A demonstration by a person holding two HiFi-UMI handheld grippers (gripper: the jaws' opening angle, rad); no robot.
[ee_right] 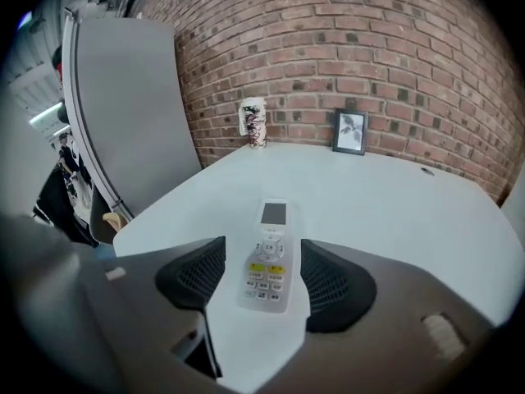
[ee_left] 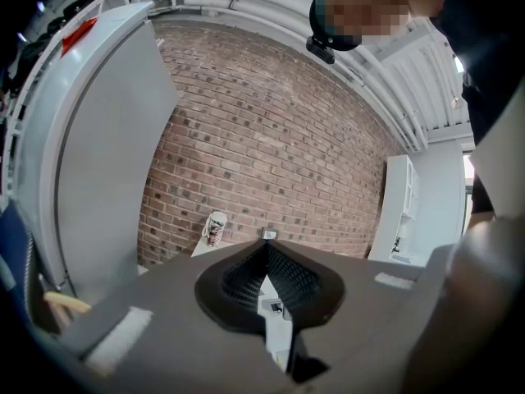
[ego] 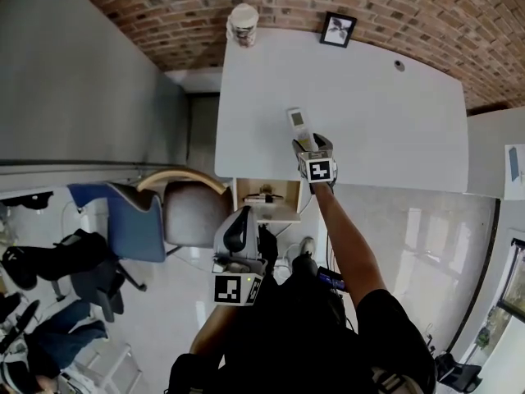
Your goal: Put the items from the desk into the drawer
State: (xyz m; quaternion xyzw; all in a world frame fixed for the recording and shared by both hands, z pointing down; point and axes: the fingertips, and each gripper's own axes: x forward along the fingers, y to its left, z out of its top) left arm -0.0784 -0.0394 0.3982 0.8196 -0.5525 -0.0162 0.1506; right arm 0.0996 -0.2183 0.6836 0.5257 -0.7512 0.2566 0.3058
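Note:
A white remote control (ego: 299,124) with a small screen lies on the white desk (ego: 377,130) near its front edge. My right gripper (ego: 312,146) comes down over its near end. In the right gripper view the remote (ee_right: 269,257) lies between the two pads with a gap on each side, so the gripper (ee_right: 262,261) is open. My left gripper (ego: 243,222) hangs below the desk edge, in front of the open wooden drawer (ego: 246,192), which holds a small item. Its jaws meet at the tip (ee_left: 265,253) with nothing between them.
A paper cup (ego: 243,25) and a small picture frame (ego: 338,29) stand at the desk's far edge against the brick wall. A grey chair (ego: 187,213) and a blue chair (ego: 131,220) stand left of the drawer. A grey partition (ego: 82,80) runs along the left.

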